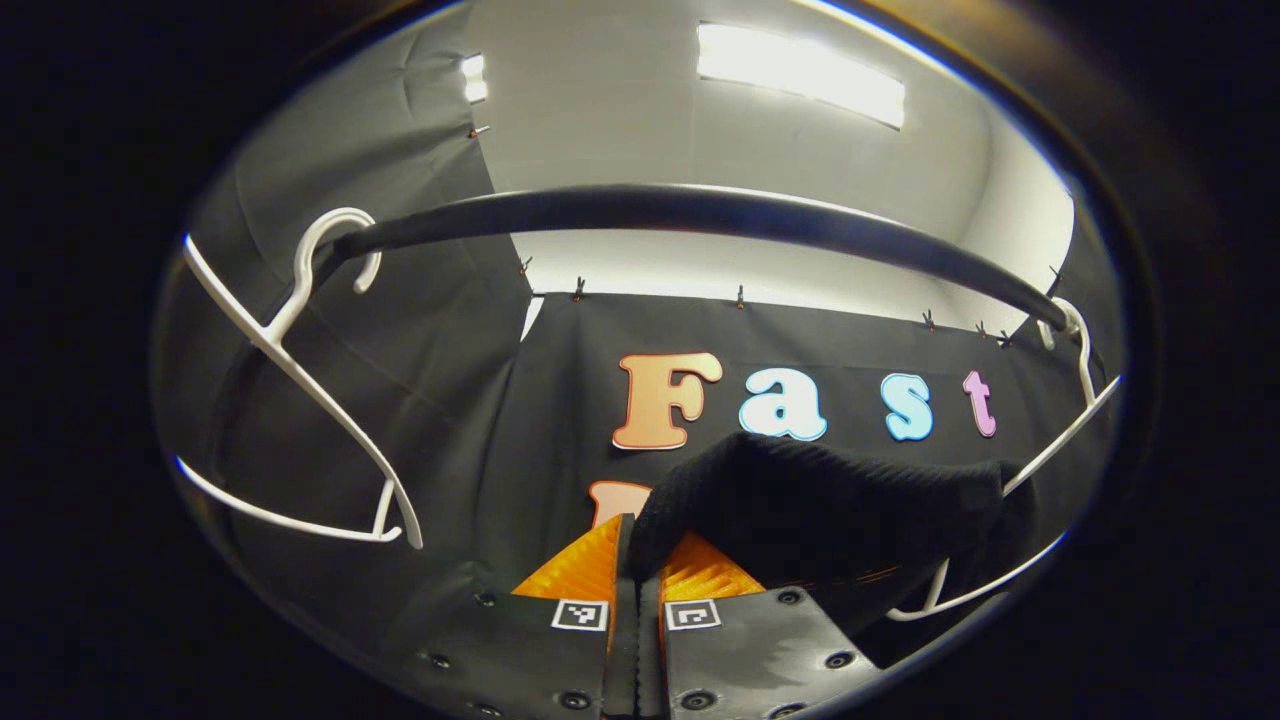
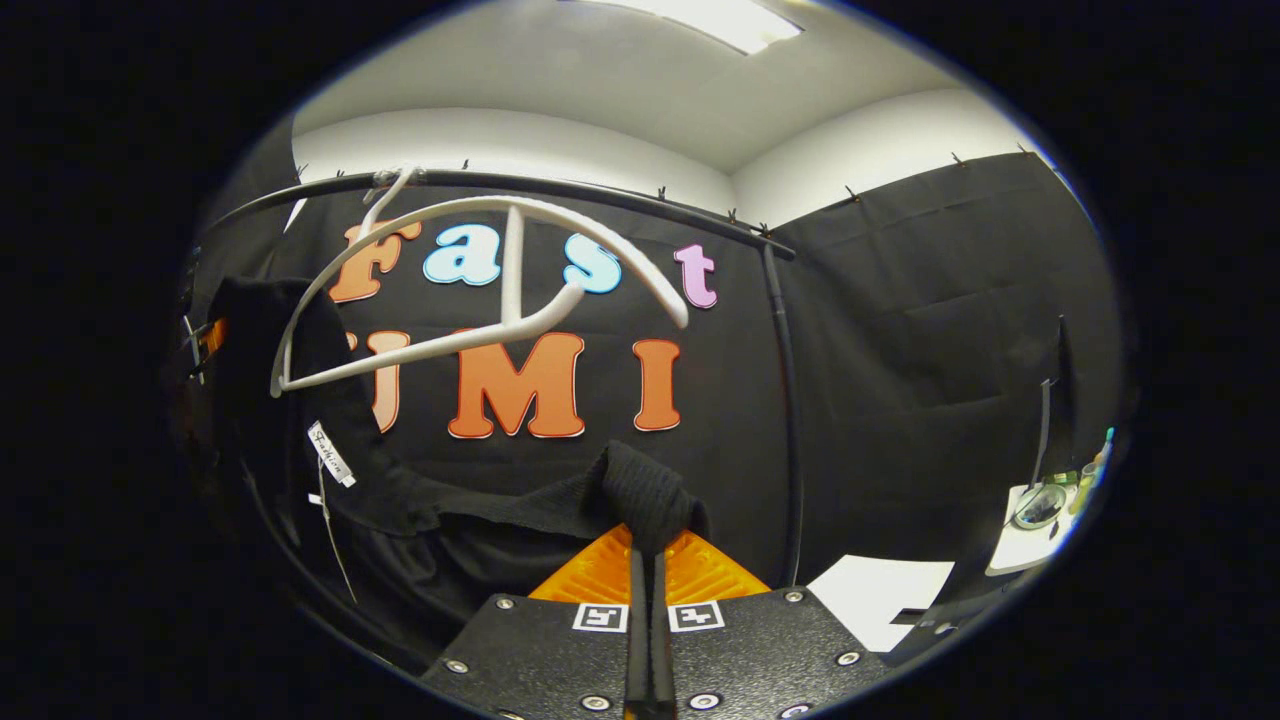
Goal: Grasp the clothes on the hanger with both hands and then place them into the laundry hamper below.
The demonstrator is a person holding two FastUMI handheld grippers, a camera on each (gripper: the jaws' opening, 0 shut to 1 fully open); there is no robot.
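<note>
risk 1: I read the black garment [image 1: 840, 500] as only partly off the white hanger [image 1: 1060, 450]. In the left gripper view the hanger's arm runs into the cloth at the right, so a hard downward pull could snag it and drag the hanger along the rail [image 1: 700, 215].
risk 2: both grips look like thin pinches at the cloth's edge. If I spread the hands apart, the knit could slip out of one pair of fingers.
risk 3: hamper not in sight from here. I'd be lowering blind, so a miss is possible.
left gripper [image 1: 637, 560]: fingers clenched with almost no gap, a fold of the garment nipped between the tips. The cloth rises from the tips and spreads right toward the hanger.
right gripper [image 2: 648, 545]: fingers clenched too, a bunched knob of the same garment [image 2: 640, 490] caught at the tips. From there the cloth runs left, sagging toward the far left where the rest hangs with a small tag [image 2: 330, 453].
garment position: stretched between the two grippers, below the rail, up in the air.
hanger, right gripper view: bare white hanger [image 2: 480, 290] hooked on the rail [image 2: 560, 190], above and left of the fingers, apart from the pinch point.
spare hanger [image 1: 300, 400]: empty, far left on the rail, well apart from the cloth.
bench [image 2: 1020, 540]: far right, small items on it, not in my path.
</note>
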